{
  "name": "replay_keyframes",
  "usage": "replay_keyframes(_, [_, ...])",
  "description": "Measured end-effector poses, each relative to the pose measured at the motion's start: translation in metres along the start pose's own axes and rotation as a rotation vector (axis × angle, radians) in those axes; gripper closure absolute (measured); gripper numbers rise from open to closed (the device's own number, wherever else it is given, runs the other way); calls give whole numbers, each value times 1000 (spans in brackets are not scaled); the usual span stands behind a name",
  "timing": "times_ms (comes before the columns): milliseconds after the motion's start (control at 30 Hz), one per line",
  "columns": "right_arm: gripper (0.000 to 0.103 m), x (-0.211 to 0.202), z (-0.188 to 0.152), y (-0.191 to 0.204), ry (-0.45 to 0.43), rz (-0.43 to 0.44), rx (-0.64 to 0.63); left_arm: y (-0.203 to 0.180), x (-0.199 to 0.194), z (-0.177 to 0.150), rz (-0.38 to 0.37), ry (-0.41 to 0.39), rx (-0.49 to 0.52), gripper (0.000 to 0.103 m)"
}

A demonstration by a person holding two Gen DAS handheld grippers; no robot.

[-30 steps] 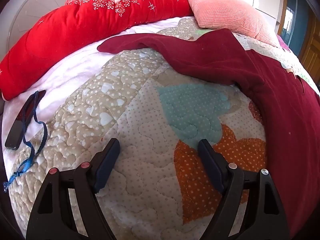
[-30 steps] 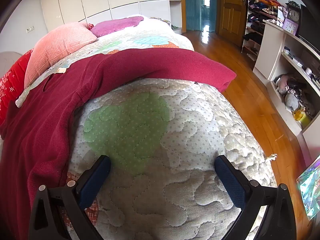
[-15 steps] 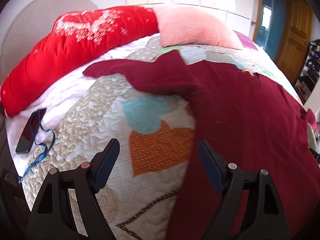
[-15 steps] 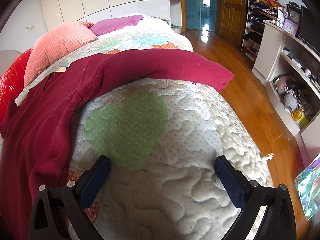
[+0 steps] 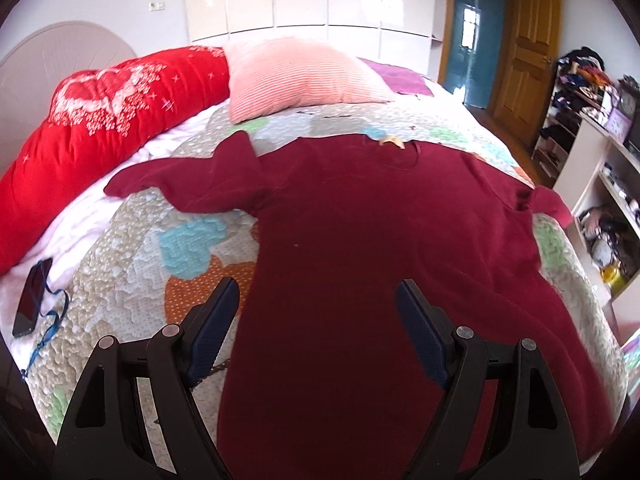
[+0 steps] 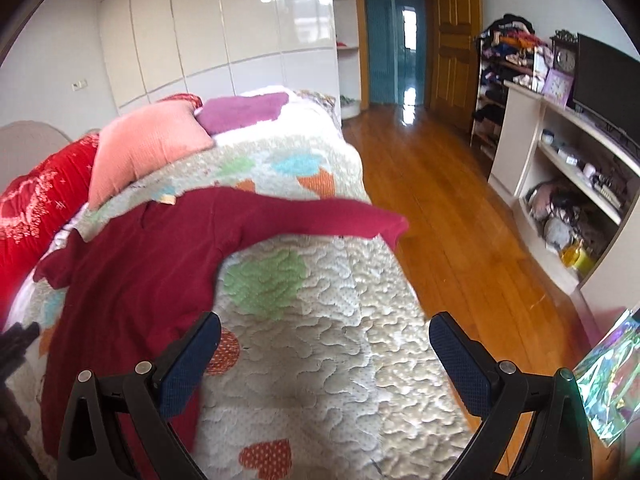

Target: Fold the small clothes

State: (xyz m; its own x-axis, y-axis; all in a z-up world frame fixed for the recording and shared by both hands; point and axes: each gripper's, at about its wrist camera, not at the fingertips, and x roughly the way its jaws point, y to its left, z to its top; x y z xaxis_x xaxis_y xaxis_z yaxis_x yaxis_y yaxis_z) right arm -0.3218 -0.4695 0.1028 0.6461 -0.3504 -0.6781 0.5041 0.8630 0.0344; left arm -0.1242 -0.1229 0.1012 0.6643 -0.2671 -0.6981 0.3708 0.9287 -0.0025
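Burgundy knit, long sleeves, round neck: that's the sweater, and it's lying spread out flat on the quilt of the bed, neck end toward the pillows. The fabric looks soft and a bit fuzzy, one solid dark red all over, with a small tan tag showing at the collar. One sleeve stretches out toward the red bolster and has a fold bunched up near the shoulder. The other sleeve runs straight out across the quilt, and its cuff reaches the bed's edge by the wooden floor. The body is mostly smooth, with a few soft creases down the side nearest the shelves.

Left gripper hangs over the lower part of the sweater, jaws wide apart, nothing between them. Right gripper is the same story, spread wide and empty, above bare quilt just beside the sweater's hem side.

Other stuff around: a pink pillow sits behind the collar, a purple cushion beyond that, and a phone with a blue cord lies near the left edge of the bed.
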Motion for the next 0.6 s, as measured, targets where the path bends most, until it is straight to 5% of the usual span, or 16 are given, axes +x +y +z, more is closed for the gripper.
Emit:
replay_keyframes(300, [0, -69, 26, 36, -108, 65, -94, -17, -18, 7, -51, -17, 24, 22])
replay_keyframes(600, [0, -29, 15, 107, -24, 226, -96, -13, -21, 14, -36, -34, 34, 22])
